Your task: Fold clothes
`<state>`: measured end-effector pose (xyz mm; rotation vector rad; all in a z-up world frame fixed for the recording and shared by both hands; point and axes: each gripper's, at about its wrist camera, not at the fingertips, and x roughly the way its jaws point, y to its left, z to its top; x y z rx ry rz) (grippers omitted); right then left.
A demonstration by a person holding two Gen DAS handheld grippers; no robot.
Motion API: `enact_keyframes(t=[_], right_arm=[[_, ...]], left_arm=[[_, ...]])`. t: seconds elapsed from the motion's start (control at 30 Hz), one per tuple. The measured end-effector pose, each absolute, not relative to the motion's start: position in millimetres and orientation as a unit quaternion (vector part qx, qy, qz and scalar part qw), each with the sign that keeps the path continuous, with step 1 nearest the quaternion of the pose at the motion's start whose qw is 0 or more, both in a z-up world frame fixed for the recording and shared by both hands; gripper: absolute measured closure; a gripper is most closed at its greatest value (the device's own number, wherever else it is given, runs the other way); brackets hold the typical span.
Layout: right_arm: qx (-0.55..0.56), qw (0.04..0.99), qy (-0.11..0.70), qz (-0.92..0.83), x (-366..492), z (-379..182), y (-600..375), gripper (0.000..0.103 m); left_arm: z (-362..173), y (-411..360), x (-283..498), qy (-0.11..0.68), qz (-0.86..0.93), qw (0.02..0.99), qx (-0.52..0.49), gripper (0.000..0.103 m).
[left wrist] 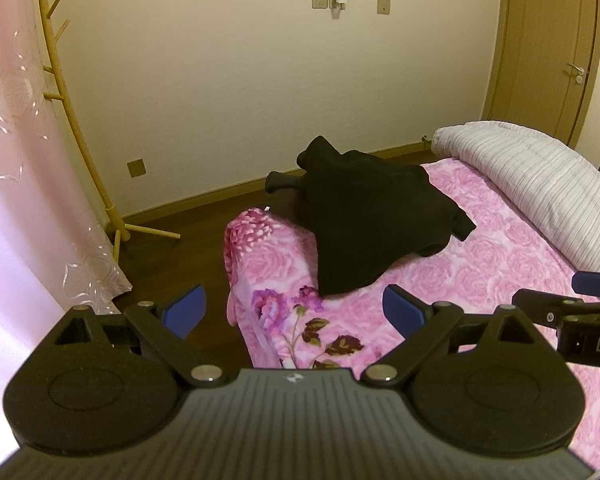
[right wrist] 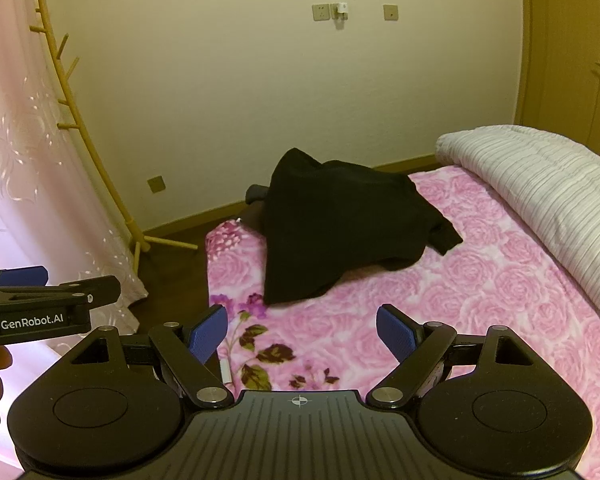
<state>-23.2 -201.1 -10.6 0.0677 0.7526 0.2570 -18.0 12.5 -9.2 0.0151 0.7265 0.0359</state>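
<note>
- The black garment (left wrist: 364,216) lies rumpled in a heap at the far left corner of the bed (left wrist: 480,280), one sleeve hanging off that edge; it is not folded.
- Left gripper (left wrist: 294,314) and right gripper (right wrist: 300,336) hover over the near edge, both claws spread and empty.
- Judged step: the approach. Next calls for reaching the heap and finding an edge (hem or shoulder) to spread it flat.
- Black folds hide seams and collar; the underside is unseen.
</note>
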Motion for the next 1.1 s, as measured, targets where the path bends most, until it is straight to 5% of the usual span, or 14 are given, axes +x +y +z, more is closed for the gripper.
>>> enact_keyframes(t=[0.8, 1.1], right_arm=[[0.015, 0.927, 0.359, 0.108, -27.2, -14.2, -241.1, 0.018], [-0.047, 0.934, 0.341, 0.094, -9.4, -27.6, -263.9, 0.018]], left_arm=[[-16.1, -1.5, -6.7, 0.354, -0.013, 0.935, 0.007, 0.009], [-42.5, 11.6, 67.2, 0.350, -0.061, 0.933, 0.051, 0.007]])
